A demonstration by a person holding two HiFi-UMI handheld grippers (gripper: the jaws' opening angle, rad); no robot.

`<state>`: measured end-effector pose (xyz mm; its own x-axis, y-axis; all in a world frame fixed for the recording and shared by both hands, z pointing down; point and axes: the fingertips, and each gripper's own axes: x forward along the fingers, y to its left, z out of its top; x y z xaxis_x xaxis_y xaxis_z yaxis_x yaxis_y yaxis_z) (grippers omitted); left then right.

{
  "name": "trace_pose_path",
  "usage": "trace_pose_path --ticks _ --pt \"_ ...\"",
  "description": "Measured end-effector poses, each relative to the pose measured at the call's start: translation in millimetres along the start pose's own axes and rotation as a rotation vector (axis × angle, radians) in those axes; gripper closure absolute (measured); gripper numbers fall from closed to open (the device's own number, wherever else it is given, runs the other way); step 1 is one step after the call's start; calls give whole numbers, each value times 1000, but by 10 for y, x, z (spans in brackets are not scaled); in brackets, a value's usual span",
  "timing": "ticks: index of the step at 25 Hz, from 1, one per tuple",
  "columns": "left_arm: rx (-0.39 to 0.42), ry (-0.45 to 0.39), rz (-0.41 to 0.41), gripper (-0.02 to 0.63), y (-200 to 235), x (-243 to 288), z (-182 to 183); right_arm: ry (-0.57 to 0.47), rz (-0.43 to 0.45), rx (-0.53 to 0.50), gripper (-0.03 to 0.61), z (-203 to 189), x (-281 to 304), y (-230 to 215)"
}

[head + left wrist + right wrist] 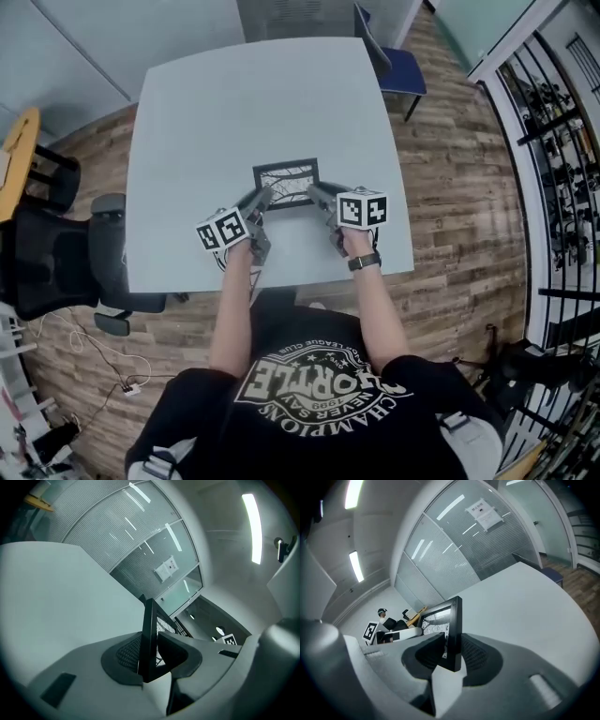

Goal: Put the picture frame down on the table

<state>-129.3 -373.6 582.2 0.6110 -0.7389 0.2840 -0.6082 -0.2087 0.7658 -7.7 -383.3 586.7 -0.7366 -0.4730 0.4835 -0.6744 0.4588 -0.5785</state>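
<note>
The picture frame (286, 180) is held over the near middle of the counter (244, 103), its face tilted up toward the head view. The left tongs (260, 200) pinch its left edge and the right tongs (317, 194) its right edge, both closed firmly on it. Whether it touches the counter is unclear. Laying it flat and letting go seem left to do.

Picture frame (287, 182): rectangular, thin black border, light picture with dark branching lines. It is gripped at both short sides, its left edge (149, 634) clamped in the left hand-held gripper (261, 199) and its right edge (454, 625) in the right hand-held gripper (317, 193). It sits over the near middle of the grey bench (244, 103), face tilted upward. Contact with the bench cannot be determined.
</note>
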Motion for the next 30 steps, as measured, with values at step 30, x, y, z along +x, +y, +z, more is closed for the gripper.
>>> trace_pose_path --ticks 30 --pt "-128 259 257 505 1723 993 -120 263 -182 182 463 -378 1514 -1140"
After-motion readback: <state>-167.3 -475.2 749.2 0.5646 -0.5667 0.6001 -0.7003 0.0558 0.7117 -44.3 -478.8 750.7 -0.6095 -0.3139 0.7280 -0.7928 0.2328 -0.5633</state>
